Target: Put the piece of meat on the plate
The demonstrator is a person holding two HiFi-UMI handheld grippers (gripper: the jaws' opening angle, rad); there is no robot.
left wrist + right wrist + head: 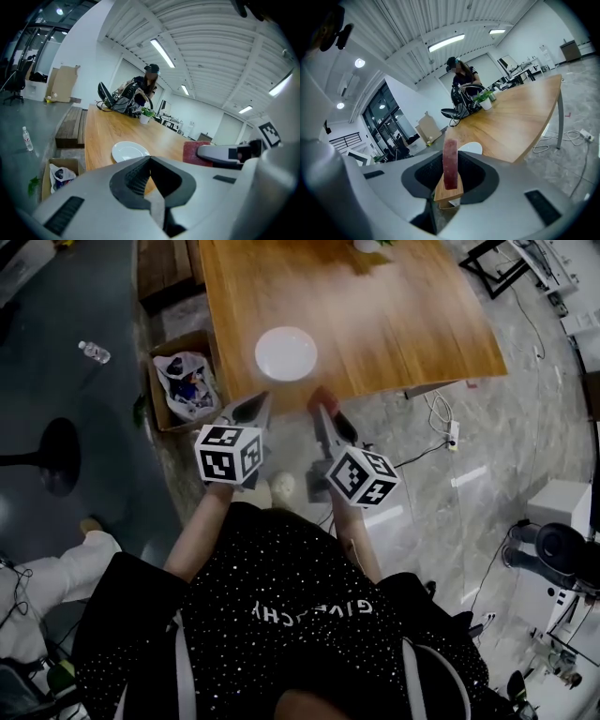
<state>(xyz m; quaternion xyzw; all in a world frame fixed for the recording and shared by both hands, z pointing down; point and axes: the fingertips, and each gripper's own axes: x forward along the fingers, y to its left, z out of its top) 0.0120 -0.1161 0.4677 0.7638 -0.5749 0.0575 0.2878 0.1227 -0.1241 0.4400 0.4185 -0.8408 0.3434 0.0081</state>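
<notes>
Meat slab is clamped upright in the right gripper's fingers, just short of the tabletop edge. The white plate sits upper-centre. Left gripper fingers are together, empty. Risk imo: the slick slab slips out early and hits the floor.

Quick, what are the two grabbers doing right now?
Left gripper: closed, holding nothing.
Right gripper: closed on the piece of meat.
</notes>
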